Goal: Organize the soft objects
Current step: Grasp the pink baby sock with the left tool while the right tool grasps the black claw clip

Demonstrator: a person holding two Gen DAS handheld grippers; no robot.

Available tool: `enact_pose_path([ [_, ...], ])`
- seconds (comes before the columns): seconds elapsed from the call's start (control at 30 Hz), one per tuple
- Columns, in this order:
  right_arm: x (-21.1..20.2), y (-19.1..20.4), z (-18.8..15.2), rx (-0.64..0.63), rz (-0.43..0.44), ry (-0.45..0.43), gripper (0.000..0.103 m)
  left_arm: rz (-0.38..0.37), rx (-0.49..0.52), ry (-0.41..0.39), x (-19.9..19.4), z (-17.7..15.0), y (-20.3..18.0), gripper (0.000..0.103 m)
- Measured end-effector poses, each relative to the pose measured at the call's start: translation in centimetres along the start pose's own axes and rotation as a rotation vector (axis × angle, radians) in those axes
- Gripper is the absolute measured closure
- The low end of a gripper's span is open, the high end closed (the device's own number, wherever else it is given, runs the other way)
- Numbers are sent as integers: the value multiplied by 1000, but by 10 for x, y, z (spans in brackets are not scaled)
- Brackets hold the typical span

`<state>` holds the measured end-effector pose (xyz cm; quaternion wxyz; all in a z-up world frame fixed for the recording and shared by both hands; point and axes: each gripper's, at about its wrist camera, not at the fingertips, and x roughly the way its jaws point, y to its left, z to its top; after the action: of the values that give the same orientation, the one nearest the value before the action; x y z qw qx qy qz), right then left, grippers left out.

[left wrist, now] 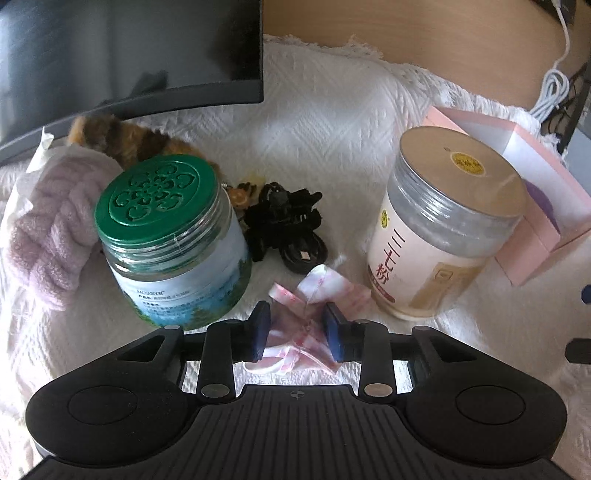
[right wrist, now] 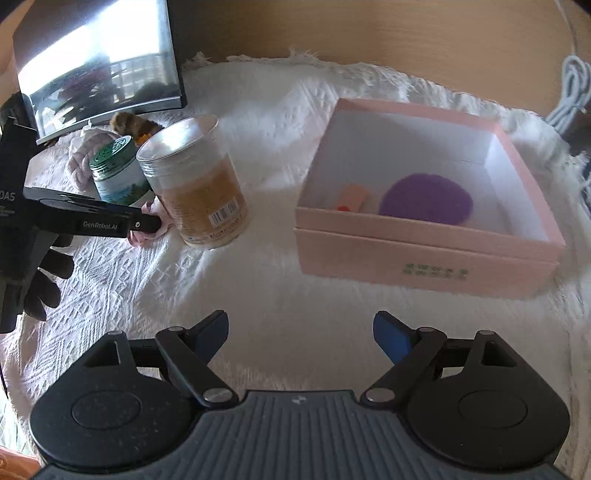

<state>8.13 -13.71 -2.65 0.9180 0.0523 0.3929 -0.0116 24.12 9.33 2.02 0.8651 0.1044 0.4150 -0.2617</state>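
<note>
My left gripper (left wrist: 297, 328) is shut on a crumpled pink-and-white plastic packet (left wrist: 314, 295) low over the white cloth, between a green-lidded jar (left wrist: 170, 236) and a silver-lidded jar (left wrist: 443, 229). A lilac knitted soft item (left wrist: 51, 229) and a brown furry toy (left wrist: 122, 140) lie at the left. My right gripper (right wrist: 299, 336) is open and empty above the cloth. The open pink box (right wrist: 424, 254) holds a purple fuzzy pad (right wrist: 424, 199) and a small peach item (right wrist: 352, 197). The left gripper (right wrist: 147, 225) also shows at the left of the right wrist view.
A dark monitor (left wrist: 129, 55) stands at the back left. A black clip with a coiled cable (left wrist: 284, 221) lies between the jars. White cables (left wrist: 550, 92) hang at the far right. The white textured cloth (right wrist: 266, 295) covers a wooden desk (right wrist: 332, 29).
</note>
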Motion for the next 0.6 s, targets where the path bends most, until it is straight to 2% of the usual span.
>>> enact_pose_path([
  [0.17, -7, 0, -6, -27, -77, -7, 16, 18, -10, 4, 0, 1, -2, 67],
  [0.27, -15, -2, -9, -46, -87, -14, 16, 37, -23, -16, -1, -3, -5, 67],
  [0.37, -20, -6, -12, -41, -82, -20, 16, 41, -25, -41, -5, -11, -8, 77],
  [0.43, -22, -8, -15, -35, -82, -19, 16, 31, -18, -28, -8, -12, -11, 85],
  [0.5, -24, -9, -16, -33, -76, -19, 16, 14, -22, -22, -11, -14, -11, 90],
  [0.6, -29, -8, -16, -46, -63, -32, 16, -3, -49, -35, -16, -20, -11, 91],
])
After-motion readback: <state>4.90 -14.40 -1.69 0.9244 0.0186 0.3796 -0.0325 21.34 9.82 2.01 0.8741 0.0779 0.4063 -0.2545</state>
